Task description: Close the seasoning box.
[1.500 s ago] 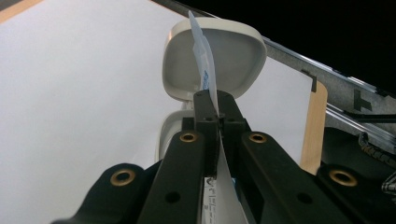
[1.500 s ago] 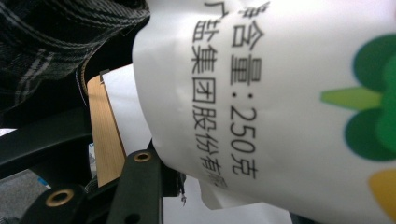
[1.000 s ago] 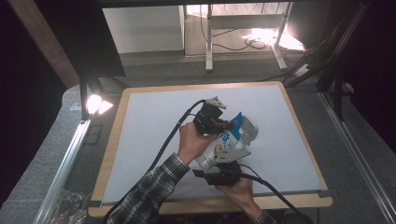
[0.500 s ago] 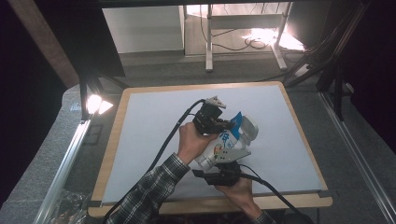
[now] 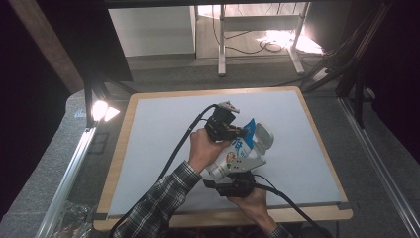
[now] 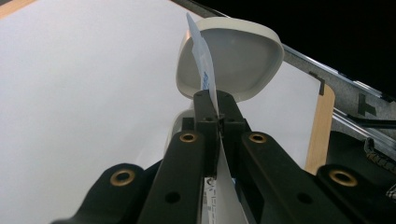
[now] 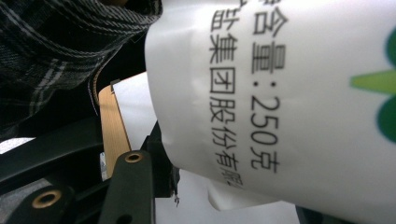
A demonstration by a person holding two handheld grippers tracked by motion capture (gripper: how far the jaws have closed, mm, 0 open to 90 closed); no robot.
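Left tool pinched the bag's top edge, jaws together; right tool clamped its lower body. Bag slanted above the tabletop's near edge, long axis toward a white bowl.

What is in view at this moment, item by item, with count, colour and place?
Printed bag: one, white with blue top edge and black print, held above the table between both grippers.
Bowl: one, off-white, on the mat just right of the bag's top; seen behind the bag's edge in the left gripper view.
Mat: one, pale grey-white, covering the table.
Table: one, light wood rim, centre.
Lamp: one, lit, off the table's left corner.
Left gripper: black, jaws shut on the bag's top edge.
Right gripper: black, jaws on the bag's lower part.
Sleeve: one, dark plaid, on the left forearm.
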